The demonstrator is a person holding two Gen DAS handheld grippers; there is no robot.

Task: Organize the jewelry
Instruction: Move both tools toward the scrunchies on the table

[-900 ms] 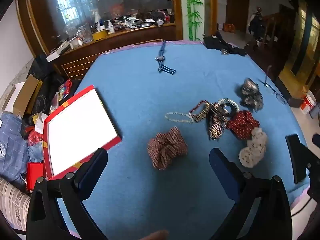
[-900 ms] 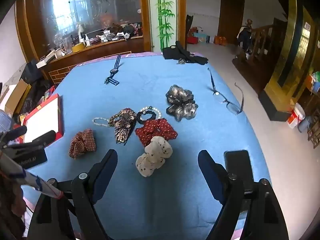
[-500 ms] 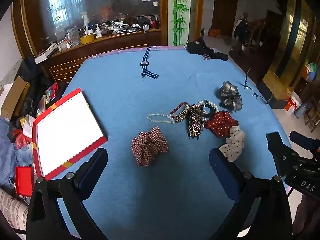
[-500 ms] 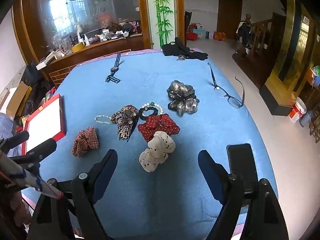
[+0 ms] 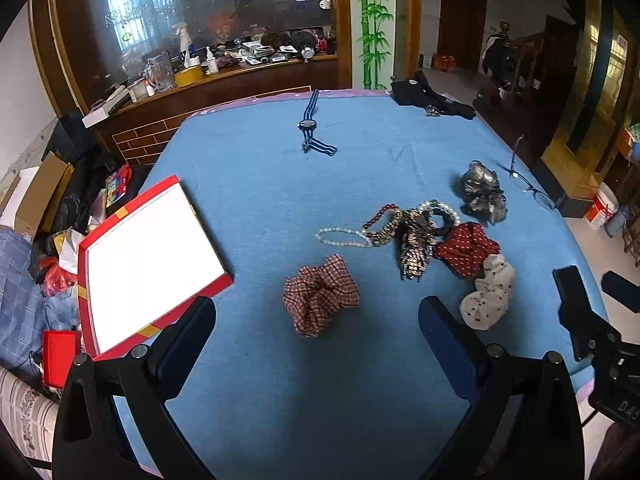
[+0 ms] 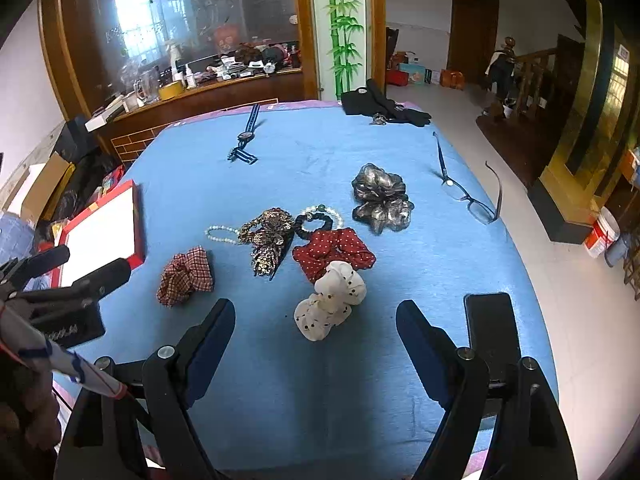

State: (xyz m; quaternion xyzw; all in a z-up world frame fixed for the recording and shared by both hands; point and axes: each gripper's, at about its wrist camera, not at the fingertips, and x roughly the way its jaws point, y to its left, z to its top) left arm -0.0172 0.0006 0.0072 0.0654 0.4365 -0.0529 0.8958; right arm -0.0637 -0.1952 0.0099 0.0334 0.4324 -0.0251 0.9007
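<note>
Table: blue cloth [image 5: 248, 184] covers it, with a cluttered wooden counter behind.
Jewelry: bead bracelets [image 5: 344, 237] lie mid-table beside scrunchies; the plaid scrunchie [image 5: 320, 294] lies apart, nearest the left gripper.
Left view only: whole red tray [image 5: 152, 258] with white inside.
Right view only: phone [image 6: 490, 322] and full glasses [image 6: 468, 196].
Left gripper [image 5: 316, 336]: spread wide, empty.
Right gripper [image 6: 316, 336]: spread wide, empty, above the table.

Both my wrist cameras look steeply down from above the near edge of the blue surface [image 5: 256, 184], each past its own spread tongs. My left view sits further left; both share the scrunchies [image 6: 332, 304] mid-surface.
</note>
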